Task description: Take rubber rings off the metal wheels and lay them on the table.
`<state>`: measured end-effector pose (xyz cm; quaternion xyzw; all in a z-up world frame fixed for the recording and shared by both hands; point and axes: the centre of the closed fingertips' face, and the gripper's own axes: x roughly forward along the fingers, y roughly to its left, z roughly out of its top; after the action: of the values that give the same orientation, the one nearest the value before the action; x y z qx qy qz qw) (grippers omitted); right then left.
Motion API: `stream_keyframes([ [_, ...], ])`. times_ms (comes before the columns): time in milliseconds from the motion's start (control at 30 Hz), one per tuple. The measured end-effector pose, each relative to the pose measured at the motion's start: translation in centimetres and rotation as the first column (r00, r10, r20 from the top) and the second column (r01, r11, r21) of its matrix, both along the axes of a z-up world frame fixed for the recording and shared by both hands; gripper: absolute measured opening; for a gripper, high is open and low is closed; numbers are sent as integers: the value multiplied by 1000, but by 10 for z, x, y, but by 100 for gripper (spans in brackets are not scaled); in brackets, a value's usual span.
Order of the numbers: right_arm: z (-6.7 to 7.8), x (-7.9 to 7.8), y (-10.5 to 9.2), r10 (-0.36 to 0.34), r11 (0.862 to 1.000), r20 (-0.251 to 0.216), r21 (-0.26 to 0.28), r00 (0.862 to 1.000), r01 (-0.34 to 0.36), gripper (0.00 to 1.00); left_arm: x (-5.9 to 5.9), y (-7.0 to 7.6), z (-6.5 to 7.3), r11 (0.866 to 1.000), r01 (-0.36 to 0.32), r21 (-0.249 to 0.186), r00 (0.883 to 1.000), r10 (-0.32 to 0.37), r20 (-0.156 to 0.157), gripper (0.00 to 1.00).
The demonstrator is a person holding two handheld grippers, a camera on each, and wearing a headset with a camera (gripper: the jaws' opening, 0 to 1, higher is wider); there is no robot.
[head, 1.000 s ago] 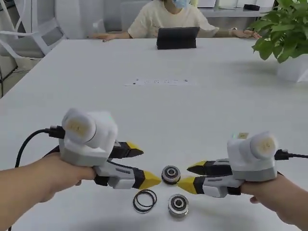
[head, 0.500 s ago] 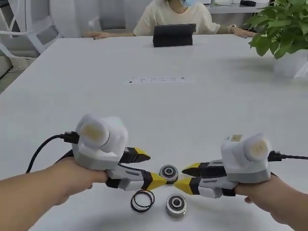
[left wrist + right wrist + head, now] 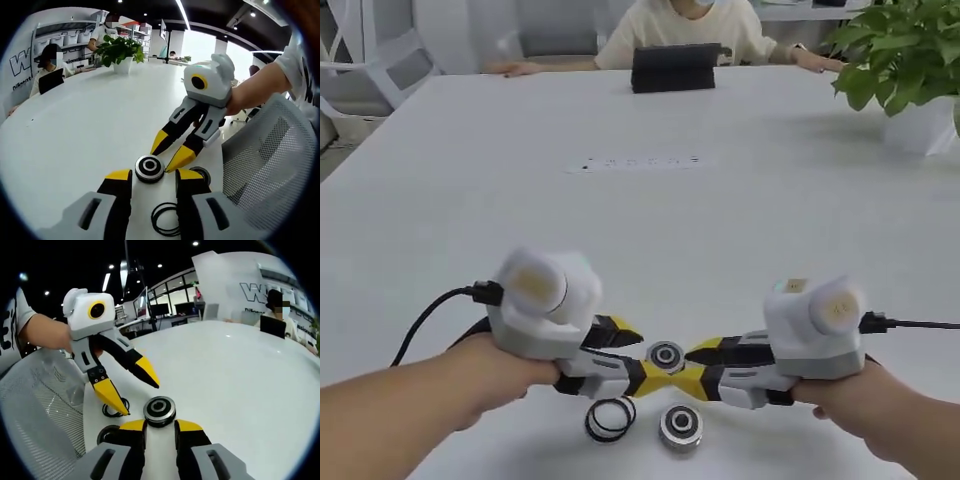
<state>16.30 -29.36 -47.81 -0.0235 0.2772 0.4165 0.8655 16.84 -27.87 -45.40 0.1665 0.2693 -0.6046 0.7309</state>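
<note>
A metal wheel with a dark rubber ring lies flat on the white table. My left gripper and right gripper reach it from opposite sides, both open, their yellow tips almost meeting at the wheel. In the left gripper view the wheel sits just past my left gripper, with the right gripper coming in opposite. The right gripper view has the wheel at my right gripper. A second wheel and loose black rings lie nearer me.
A person sits at the far end behind a dark tablet. A potted plant stands at the far right. A small printed strip lies mid-table. A black cable trails from the left gripper. A mesh chair stands beside the table.
Both grippers have moved inward toward the upper wheel until their lower tips nearly touch beside it. The wheels and loose rings have stayed put; the head camera has tilted.
</note>
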Motion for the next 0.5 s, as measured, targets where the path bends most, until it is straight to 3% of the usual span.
stream_keyframes([
  [500,-1,1,-1,8,1000,4,-6,1000,-8,18,4,-3,-10,999,12,32,1000,-12,9,23],
])
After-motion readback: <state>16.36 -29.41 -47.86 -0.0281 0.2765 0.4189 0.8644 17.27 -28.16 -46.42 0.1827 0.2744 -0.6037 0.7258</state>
